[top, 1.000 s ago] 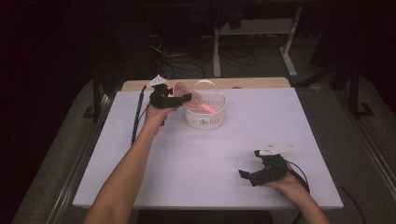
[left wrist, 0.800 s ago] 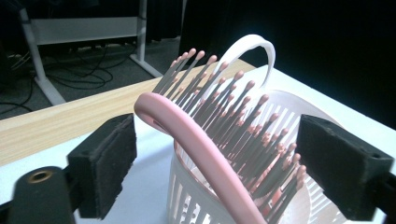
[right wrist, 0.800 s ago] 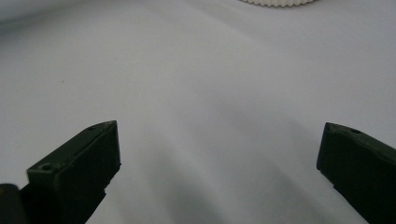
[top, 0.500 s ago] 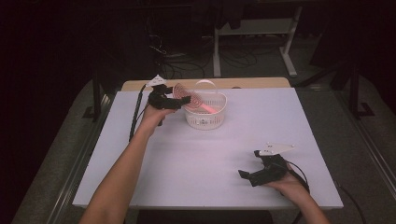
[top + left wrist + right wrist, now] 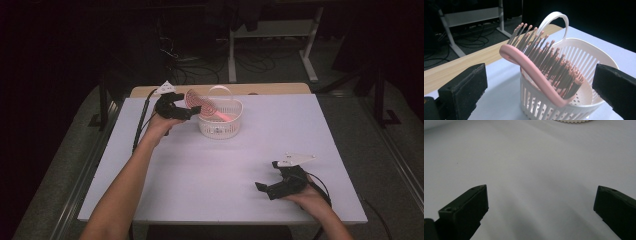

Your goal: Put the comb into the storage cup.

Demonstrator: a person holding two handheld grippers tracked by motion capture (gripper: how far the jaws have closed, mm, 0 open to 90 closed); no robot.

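Observation:
A pink hairbrush leans in a small white slotted basket at the back of the table, its head sticking out over the left rim. My left gripper hovers just left of the basket, open. In the left gripper view the brush and basket sit ahead between the wide-apart jaws of the left gripper, untouched. My right gripper rests near the table's front right, open. In the right gripper view the right gripper faces bare tabletop.
The white table has a wooden strip along its back edge. The basket's hoop handle stands upright. A cable trails from the left gripper down the table's left side. Dark floor, cables and a desk frame lie beyond.
My left gripper has eased slightly left and down, away from the basket. The brush, basket and right gripper have not moved.

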